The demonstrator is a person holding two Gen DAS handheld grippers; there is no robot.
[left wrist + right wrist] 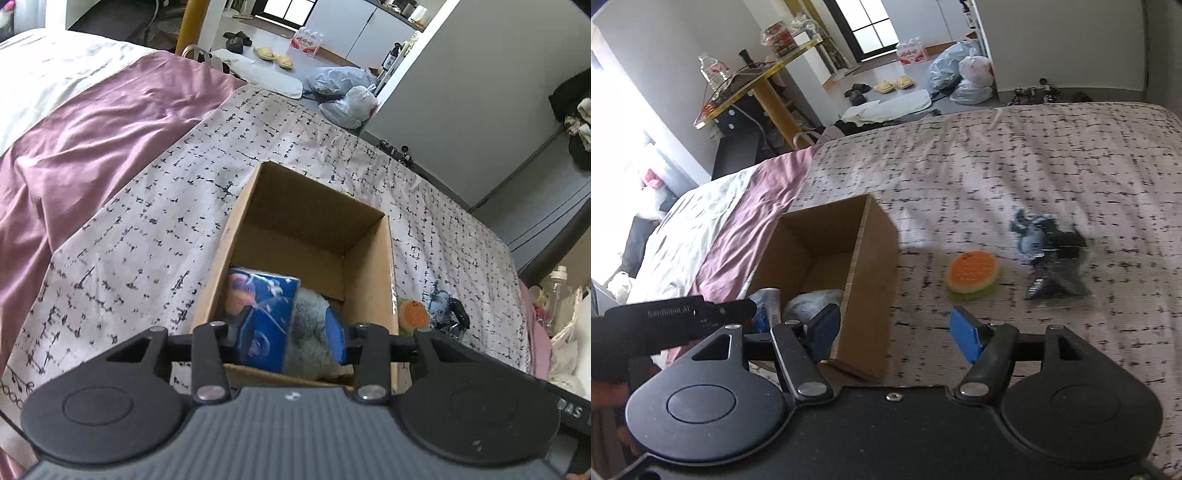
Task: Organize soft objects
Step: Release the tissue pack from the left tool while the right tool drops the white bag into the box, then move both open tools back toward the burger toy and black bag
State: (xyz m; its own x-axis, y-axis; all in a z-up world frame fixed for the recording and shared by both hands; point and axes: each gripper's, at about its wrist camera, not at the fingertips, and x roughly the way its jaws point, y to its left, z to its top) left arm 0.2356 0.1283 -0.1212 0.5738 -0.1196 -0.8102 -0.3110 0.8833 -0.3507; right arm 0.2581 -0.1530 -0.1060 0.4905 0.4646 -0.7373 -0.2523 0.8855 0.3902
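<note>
The left tool [291, 343] is tilting steeply down over the near end of the box [373, 236], which is sitting on the patterned bedspread [147, 229] in the middle of the bed. Its jaws are standing part open around a blue pack [262, 314] and a grey plush [308, 332] lying in the box; the right pad is sitting against the plush, but whether the pads are pressing on either thing I cannot tell. The right tool [897, 332] is angling down just beside the box's near right corner, its jaws standing wide with only the box wall and bare bedspread between them, holding nothing. In the right wrist view the left tool's black body is reaching in from the left over the box, with a bit of the person's hand [605, 391] showing at the frame's left edge. An orange-and-green toy [973, 275] is lying on the bedspread right of the box, and a dark blue-grey toy [1049, 254], blurred, is lying further right, toward the bed's right edge. A mauve cover [92, 147] is lying over the bed's left side.
</note>
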